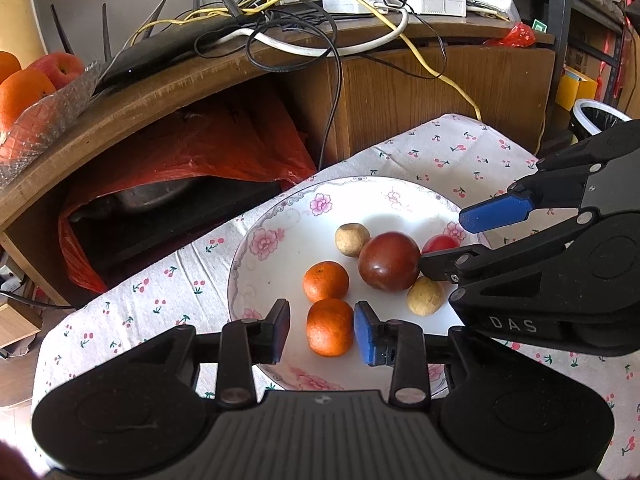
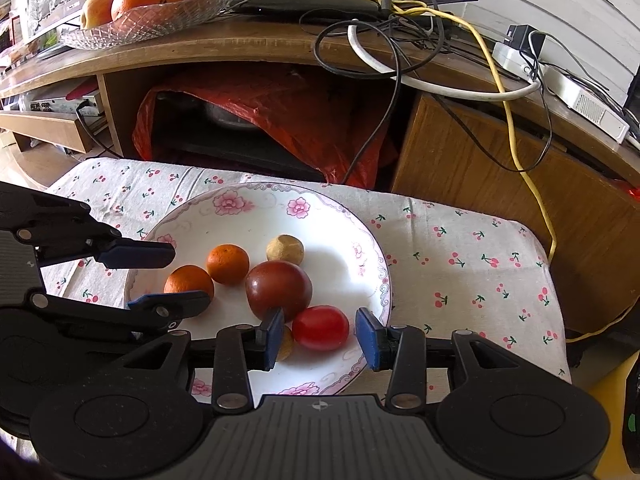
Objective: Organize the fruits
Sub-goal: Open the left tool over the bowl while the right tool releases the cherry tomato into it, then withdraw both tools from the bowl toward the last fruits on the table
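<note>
A flowered plate (image 2: pixel 248 216) is seen on a cherry-print cloth (image 2: pixel 460 256), and on it are gathered two oranges (image 2: pixel 227 263), two tan fruits (image 2: pixel 285 248), a dark plum (image 2: pixel 278 289) and a red tomato (image 2: pixel 320 327). The left hand-held gripper (image 1: pixel 322 328) is held wide open around the nearer orange (image 1: pixel 330 326), nothing being gripped. The right hand-held gripper (image 2: pixel 320 336) is likewise spread open, the tomato being framed between its blue pads (image 2: pixel 366 338) without being clamped.
</note>
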A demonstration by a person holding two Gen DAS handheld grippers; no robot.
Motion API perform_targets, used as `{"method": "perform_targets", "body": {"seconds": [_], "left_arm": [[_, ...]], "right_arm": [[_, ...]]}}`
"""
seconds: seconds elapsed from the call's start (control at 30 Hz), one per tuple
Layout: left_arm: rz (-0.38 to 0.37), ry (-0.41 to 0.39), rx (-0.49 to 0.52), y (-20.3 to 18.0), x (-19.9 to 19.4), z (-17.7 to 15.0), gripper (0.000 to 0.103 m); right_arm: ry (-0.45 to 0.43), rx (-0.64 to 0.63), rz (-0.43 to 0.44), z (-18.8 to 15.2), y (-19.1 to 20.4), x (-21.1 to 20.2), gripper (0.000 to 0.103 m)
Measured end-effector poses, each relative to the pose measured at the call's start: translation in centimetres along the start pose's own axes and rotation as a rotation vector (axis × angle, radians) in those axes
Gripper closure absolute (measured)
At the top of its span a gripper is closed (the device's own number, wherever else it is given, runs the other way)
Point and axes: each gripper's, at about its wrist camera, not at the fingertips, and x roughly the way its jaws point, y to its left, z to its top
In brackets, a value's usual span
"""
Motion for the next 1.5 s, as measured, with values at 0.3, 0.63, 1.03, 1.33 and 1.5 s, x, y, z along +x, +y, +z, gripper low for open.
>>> {"method": "perform_targets", "body": {"seconds": [0.3,0.63,1.03,1.33,1.5], "left_arm": [[0.006,-0.014,-0.005,0.1,-0.6,0.0,0.059],[0.005,-0.038,-0.012,0.3,-1.7,-0.1,0.058],[0.002,-0.059,-0.025,0.7,-3.1,-0.2,0.058],[-0.004,-0.068,-0.029,0.9,-3.9,-0.5,0.058],[-0.010,-0.063,-0.029,1.1,-4.3,-0.8,0.058]], "right_arm": [[-0.013,0.010,-0.004,-0.1,-0.1,-0.4,0.067],[-0.037,0.012,-0.009,-0.2,0.2,-1.1,0.067],[-0.061,0.011,-0.004,-0.1,0.7,-2.4,0.067],[-0.073,0.006,-0.005,-0.5,1.2,-3.5,0.067],[-0.070,0.006,-0.003,-0.6,1.4,-3.8,0.067]]}}
